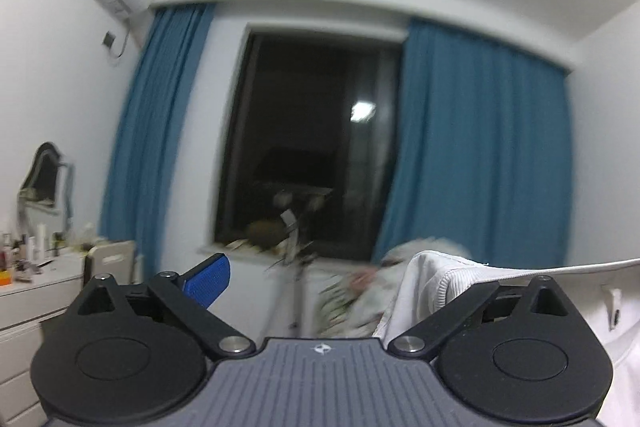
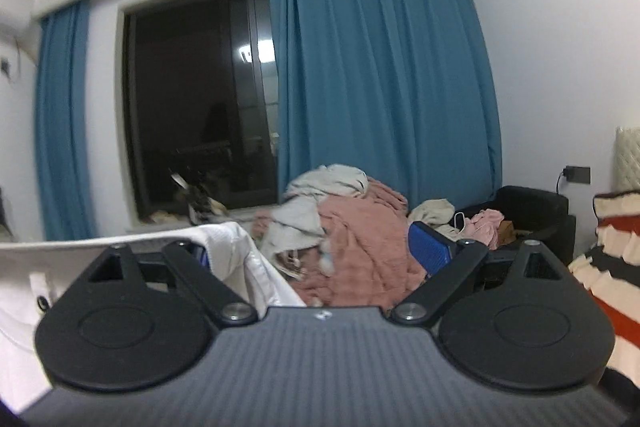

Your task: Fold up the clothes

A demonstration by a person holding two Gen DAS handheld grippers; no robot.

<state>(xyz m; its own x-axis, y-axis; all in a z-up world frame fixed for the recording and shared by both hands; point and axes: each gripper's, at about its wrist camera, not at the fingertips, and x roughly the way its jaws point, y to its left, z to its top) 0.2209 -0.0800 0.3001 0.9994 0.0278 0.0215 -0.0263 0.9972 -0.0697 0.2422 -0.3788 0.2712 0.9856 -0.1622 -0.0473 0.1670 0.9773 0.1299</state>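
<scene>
A white garment (image 1: 440, 287) is stretched in the air between my two grippers. In the left wrist view it hangs over the right finger, and its taut top edge runs off to the right. My left gripper (image 1: 320, 279) has its jaws wide apart, with the blue left pad (image 1: 208, 281) bare. In the right wrist view the same garment (image 2: 232, 247) drapes over the left finger and stretches off to the left. My right gripper (image 2: 316, 247) also stands wide open, with its blue right pad (image 2: 430, 249) bare. Both grippers point up toward the window.
A pile of pink and grey clothes (image 2: 348, 223) lies on the bed ahead. A striped red, black and cream knit (image 2: 612, 267) is at the right. Blue curtains (image 2: 380, 75) frame a dark window (image 1: 312, 147). A white dresser (image 1: 36, 291) with toiletries stands at the left.
</scene>
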